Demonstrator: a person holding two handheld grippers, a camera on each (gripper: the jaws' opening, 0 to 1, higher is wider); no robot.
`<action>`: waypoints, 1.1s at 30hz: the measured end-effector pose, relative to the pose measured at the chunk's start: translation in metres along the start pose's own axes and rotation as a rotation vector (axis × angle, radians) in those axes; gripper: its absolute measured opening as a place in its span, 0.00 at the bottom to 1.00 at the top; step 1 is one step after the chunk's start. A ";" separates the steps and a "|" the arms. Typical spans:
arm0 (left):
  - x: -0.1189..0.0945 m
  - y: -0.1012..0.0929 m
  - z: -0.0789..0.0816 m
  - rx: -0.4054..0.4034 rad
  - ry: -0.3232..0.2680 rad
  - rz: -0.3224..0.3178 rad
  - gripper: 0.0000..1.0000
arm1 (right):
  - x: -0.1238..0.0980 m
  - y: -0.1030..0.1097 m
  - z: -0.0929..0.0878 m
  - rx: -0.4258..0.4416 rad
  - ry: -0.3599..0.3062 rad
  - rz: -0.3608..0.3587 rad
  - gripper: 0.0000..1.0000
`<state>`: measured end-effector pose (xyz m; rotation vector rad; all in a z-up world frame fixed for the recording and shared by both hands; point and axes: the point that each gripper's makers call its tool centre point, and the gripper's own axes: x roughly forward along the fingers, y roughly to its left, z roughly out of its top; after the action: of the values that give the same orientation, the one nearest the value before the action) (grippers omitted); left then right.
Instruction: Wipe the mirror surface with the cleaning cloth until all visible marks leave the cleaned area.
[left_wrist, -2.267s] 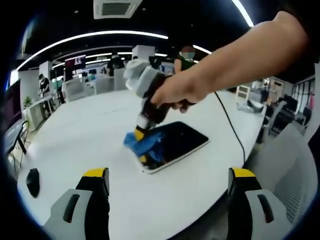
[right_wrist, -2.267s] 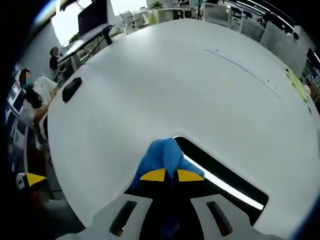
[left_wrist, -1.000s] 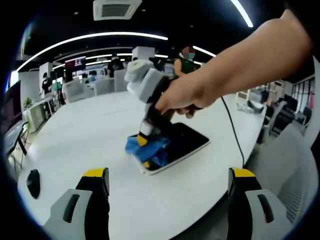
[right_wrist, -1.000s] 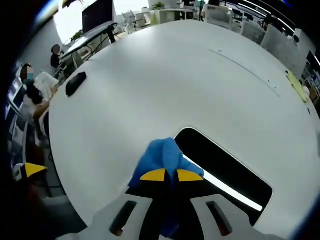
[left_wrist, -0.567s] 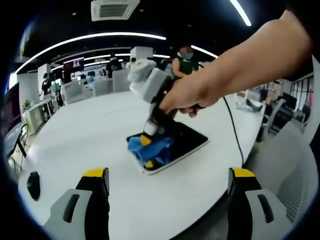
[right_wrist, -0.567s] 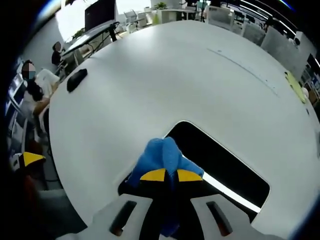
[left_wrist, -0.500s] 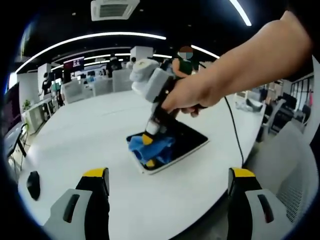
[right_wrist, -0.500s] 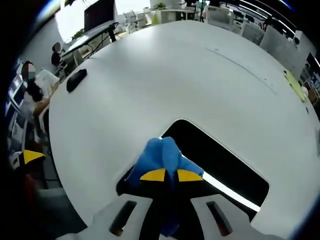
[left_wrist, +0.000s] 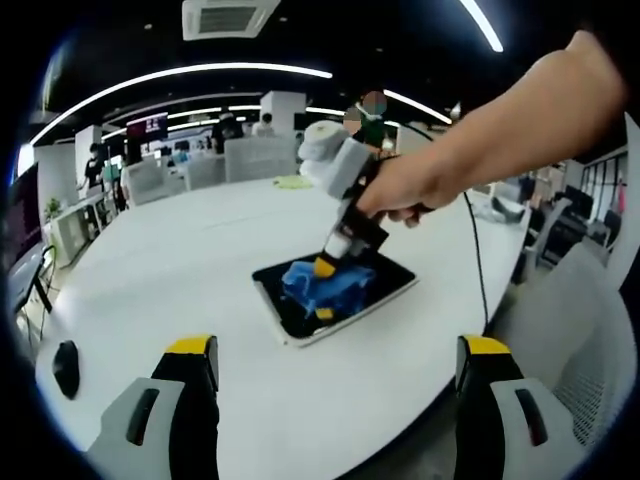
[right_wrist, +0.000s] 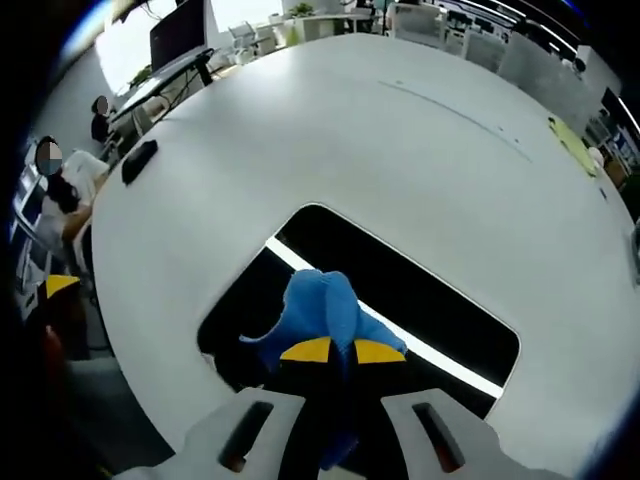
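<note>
Wiping mid-mirror, the right claw clamped on the cloth should sweep onward; the left claw hangs apart.

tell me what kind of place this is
Most likely an open-plan office or lab: a big white table holding the mirror, rows of desks and chairs behind, long ceiling light strips and a ceiling air vent.

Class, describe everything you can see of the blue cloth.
The cloth is bright blue, soft and crumpled, looking like fabric. The right gripper is shut on it, its yellow-tipped jaws pinching the bunched top. Its lower folds rest on the dark mirror, near the middle, and the mirror lies flat on the white table. In the right gripper view it bulges above the jaws.
</note>
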<state>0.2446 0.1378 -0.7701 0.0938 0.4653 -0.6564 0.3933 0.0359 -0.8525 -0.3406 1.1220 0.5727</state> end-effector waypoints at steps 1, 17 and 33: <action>0.000 0.000 0.000 0.000 0.001 0.000 0.99 | -0.001 -0.002 -0.002 0.001 0.001 0.000 0.01; 0.001 0.000 0.000 0.006 0.005 0.006 0.99 | -0.009 -0.026 -0.020 0.002 0.017 -0.006 0.01; 0.001 0.001 -0.001 0.006 0.009 0.010 0.99 | -0.020 -0.060 -0.043 0.024 0.028 -0.036 0.01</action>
<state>0.2453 0.1381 -0.7713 0.1048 0.4710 -0.6476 0.3905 -0.0400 -0.8531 -0.3487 1.1466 0.5240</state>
